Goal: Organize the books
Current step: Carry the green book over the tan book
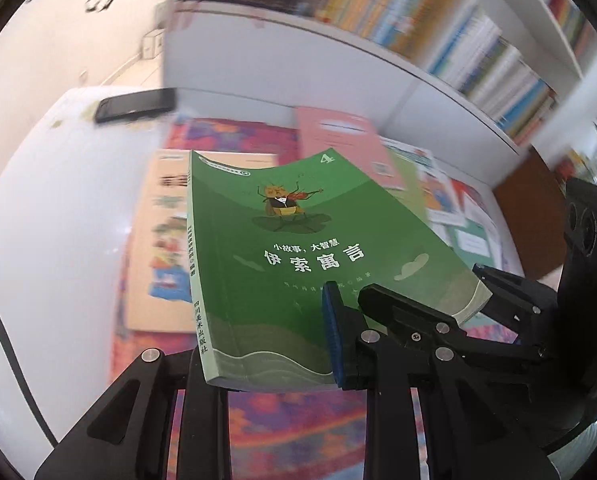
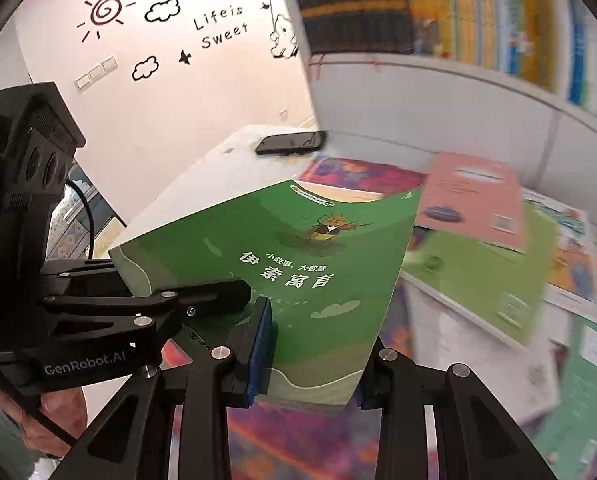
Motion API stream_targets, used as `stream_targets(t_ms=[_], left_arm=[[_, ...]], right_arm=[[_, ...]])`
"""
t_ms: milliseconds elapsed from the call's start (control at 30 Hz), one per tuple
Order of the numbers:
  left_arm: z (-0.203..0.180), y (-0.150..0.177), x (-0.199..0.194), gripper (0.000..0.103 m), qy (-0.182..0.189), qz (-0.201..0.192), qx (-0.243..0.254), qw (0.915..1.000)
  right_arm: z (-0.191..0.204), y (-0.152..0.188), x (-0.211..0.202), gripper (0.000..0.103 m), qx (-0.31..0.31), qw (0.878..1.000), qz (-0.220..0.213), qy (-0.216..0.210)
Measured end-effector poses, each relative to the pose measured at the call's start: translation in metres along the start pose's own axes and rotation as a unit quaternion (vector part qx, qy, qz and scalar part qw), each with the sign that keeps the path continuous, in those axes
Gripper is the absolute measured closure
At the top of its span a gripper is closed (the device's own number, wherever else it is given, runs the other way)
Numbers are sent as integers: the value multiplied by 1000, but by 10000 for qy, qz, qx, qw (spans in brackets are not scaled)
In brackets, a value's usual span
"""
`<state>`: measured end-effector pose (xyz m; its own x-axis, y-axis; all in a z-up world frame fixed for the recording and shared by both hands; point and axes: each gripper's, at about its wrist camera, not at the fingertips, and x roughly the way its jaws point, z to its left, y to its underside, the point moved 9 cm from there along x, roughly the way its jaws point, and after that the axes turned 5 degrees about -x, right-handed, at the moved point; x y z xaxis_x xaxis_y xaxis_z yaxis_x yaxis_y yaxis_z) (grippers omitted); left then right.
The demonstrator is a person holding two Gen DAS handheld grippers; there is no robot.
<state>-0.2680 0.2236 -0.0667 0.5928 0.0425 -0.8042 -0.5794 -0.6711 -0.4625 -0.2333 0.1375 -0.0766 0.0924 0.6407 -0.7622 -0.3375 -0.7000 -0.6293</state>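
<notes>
A green paperback book (image 1: 282, 248) with an insect drawing and white Chinese title is held up above the table. My left gripper (image 1: 270, 344) is shut on its bottom edge, one blue pad (image 1: 332, 332) pressing on the cover. My right gripper (image 2: 310, 360) is shut on the same green book (image 2: 298, 264), its blue pad (image 2: 260, 352) on the cover near the lower corner. Each gripper shows in the other's view, at the book's side edge. Several more books lie scattered on the table: a pink one (image 2: 474, 200), a light green one (image 2: 482, 280), a beige one (image 1: 162, 240).
A black phone (image 1: 136, 105) lies on the white table (image 1: 58, 200) at the far left. A colourful mat (image 1: 298, 420) lies under the books. A white bookshelf (image 1: 378, 56) full of upright books stands behind and to the right. A wall with decals is on the left.
</notes>
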Motion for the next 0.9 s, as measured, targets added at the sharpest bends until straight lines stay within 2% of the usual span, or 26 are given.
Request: stream_targets(t_ms=[233,333,533,767,900], left_arm=[[48,-17,28,80,205,127,-385,9990],[58,-23,40,80,268,190,-440,9985],[80,-17,63,73,722,597,-933,9912],[100,0,73,71,518,826,-1128,9888],[114,9,73,69,201,856,-1183,9891]], right_arm=[[3,-25,64,71,294,9994,207,-17],[1,-27,79,71,452,9985,280,-124],[-7,-21,98,71,780,9959,423,-165],[-1,-3,114,71,696,9946,752,-176],[0,1,120,71,668,9936,885,-205]])
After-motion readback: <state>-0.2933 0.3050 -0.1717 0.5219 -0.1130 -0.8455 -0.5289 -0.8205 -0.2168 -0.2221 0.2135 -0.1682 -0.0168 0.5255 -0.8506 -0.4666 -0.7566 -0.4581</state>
